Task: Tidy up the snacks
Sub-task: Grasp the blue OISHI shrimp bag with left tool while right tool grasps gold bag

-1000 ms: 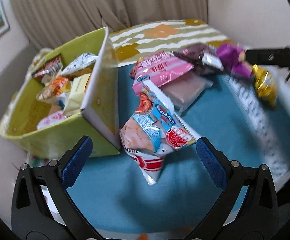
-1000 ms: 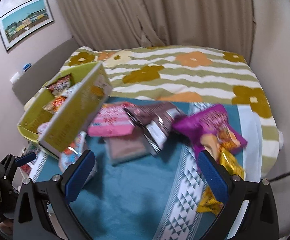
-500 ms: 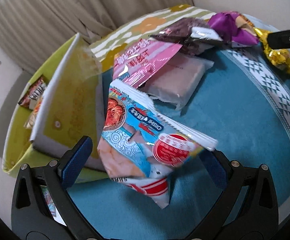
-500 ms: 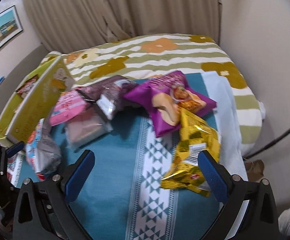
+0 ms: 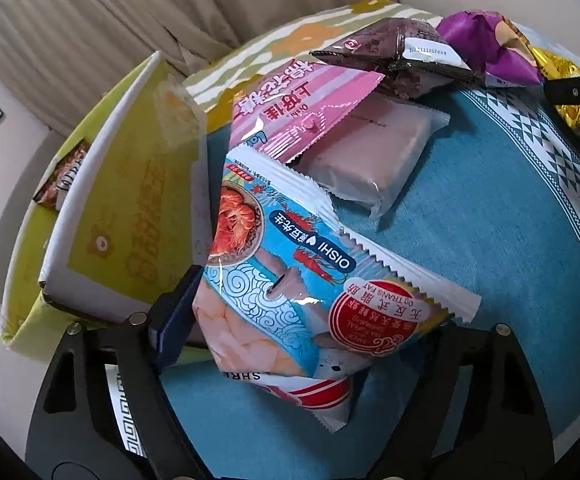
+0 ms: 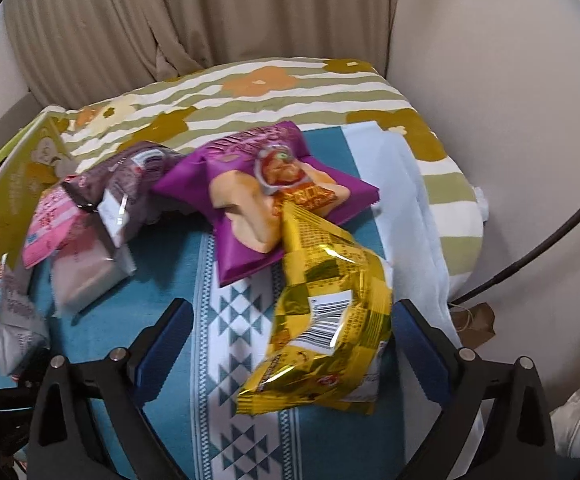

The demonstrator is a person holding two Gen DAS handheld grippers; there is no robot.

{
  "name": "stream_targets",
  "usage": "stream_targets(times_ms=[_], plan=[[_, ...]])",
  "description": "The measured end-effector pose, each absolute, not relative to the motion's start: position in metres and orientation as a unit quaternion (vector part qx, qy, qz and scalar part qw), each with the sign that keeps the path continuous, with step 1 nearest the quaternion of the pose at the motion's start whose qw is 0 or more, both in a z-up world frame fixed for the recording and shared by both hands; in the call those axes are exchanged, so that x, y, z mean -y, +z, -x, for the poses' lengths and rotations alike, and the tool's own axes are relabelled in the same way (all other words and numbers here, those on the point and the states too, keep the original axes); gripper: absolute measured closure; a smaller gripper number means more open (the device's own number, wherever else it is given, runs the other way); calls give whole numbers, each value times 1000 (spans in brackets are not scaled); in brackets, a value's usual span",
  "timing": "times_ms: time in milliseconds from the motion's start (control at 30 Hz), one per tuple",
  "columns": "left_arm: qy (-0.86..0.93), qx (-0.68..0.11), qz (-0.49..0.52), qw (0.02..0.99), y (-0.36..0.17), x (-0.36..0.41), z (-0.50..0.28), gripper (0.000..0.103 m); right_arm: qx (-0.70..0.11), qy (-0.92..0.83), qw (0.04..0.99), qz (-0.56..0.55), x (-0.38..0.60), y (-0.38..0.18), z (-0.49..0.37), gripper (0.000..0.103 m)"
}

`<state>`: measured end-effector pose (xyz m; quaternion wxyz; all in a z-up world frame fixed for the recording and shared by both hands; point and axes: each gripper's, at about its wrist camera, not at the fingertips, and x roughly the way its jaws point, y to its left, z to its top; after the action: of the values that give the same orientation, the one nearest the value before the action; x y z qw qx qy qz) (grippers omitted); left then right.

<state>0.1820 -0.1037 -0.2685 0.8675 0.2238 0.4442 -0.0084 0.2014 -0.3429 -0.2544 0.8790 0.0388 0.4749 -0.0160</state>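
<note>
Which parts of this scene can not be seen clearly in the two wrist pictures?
- Left wrist view: the blue shrimp-cracker bag covers the left claw's right finger, so the grip is unclear.
- Left wrist view: the green cardboard box's wall hides most of its contents.
- Right wrist view: the crinkled gold foil bag's print is blurred.

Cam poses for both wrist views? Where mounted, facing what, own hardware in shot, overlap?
Left wrist: on the left tool, angled down at the blue shrimp-chip bag between its closing jaws; green box beside it.
Right wrist: on the right tool, angled down at the gold bag between its closing jaws, towards the curtain.
Shared: purple bag, pink bag, teal cloth; both black tool frames show.
</note>
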Motion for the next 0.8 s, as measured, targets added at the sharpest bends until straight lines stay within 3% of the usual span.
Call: stream_targets(times_ms=[167, 300, 333, 467, 800], plan=[[-17, -441, -238, 865, -271, 107, -180, 30, -488, -22, 872, -40, 348, -264, -206, 18], [-24, -446, -224, 866, -269, 106, -178, 48, -490, -25, 871, -35, 345, -267, -207, 20], [-27, -450, -221, 865, -269, 106, -178, 55, -491, -27, 870, -35, 346, -268, -207, 25], [-29, -452, -217, 865, -268, 106, -176, 56, -497, -31, 866, -40, 349, -270, -206, 37], [-38, -445, -198, 873, -253, 110, -158, 57, -490, -26, 870, -49, 353, -267, -199, 46]])
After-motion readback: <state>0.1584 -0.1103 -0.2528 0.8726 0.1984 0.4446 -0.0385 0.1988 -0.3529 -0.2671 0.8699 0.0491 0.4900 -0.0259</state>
